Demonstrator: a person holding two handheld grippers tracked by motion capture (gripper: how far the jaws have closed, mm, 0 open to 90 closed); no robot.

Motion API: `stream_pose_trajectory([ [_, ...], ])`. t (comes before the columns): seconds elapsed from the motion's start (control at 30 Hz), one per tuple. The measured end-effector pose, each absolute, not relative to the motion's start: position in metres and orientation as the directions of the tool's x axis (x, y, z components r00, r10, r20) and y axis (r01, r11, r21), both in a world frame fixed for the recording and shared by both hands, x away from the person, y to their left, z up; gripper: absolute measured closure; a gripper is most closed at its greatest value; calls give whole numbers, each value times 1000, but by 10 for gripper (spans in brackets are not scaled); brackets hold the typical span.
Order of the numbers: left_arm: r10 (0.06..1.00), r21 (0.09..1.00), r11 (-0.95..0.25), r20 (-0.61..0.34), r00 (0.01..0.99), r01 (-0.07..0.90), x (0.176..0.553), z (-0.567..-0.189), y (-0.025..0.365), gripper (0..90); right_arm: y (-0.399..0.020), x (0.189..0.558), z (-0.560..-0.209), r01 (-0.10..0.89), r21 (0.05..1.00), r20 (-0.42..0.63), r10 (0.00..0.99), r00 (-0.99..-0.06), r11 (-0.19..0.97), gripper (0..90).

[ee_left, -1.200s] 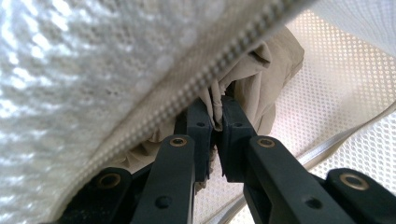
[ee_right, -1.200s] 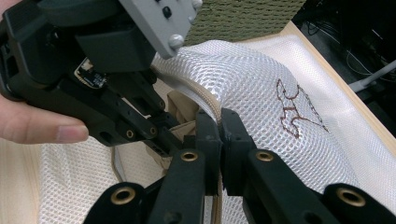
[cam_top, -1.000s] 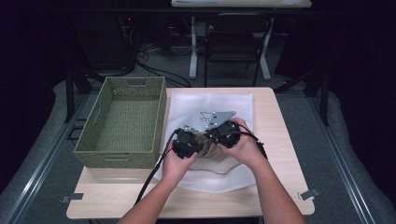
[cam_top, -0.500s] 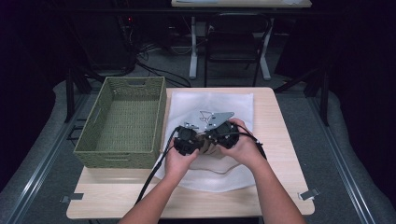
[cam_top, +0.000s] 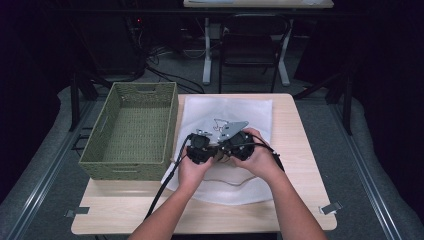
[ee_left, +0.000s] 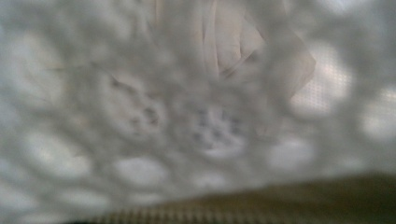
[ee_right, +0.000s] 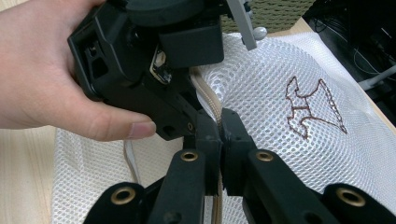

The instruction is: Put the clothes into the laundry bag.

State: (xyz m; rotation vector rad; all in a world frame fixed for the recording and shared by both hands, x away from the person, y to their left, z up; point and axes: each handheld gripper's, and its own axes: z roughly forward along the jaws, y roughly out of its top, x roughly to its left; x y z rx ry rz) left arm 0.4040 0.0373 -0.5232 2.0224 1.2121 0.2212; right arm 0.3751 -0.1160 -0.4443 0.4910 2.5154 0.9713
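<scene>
Mesh bag (cam_top: 227, 145) lies mid-worktop, beside basket (cam_top: 130, 131) at left edge. Your right tool (ee_right: 219, 128) pinches beige drawcord (ee_right: 212, 105); left tool (cam_top: 201, 149) closed alongside, grip unclear. Bag light, limp, snag-prone; cord thin, slippery. Hold cord near bag's mouth, not mesh.

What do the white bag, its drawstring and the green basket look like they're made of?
White bag: looks like a fine synthetic mesh, matte, with small regular holes and a brown stitched figure. Drawstring: seems a braided beige cord, with ribbed weave visible where the right gripper pinches it. Green basket: apparently woven fibre or paper rope, matte olive, with a regular plaited texture.
</scene>
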Motion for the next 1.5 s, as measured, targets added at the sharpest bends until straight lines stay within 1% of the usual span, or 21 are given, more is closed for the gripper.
stream_pose_trajectory([
  [0.47, 810, 679, -260, -234, 538, 687, 404, -524, 36, 804, -118, 376, -444, 182, 698, -230, 458, -859, 693, 878],
  [0.57, 805, 681, -264, -235, 545, 683, 403, -522, 37, 762, -118, 376, -444, 183, 698, -231, 459, -858, 692, 878],
  [0.67, 802, 686, -255, -244, 546, 681, 402, -521, 37, 747, -118, 376, -444, 183, 698, -231, 459, -858, 693, 879],
  [0.7, 800, 687, -258, -243, 549, 679, 401, -520, 37, 726, -119, 376, -444, 181, 699, -231, 459, -858, 691, 878],
  [0.9, 793, 690, -273, -234, 563, 671, 395, -517, 36, 668, -121, 377, -444, 187, 703, -226, 465, -856, 686, 879],
  [1.5, 783, 699, -294, -215, 584, 652, 383, -510, 42, 639, -122, 377, -442, 187, 707, -228, 470, -853, 682, 879],
])
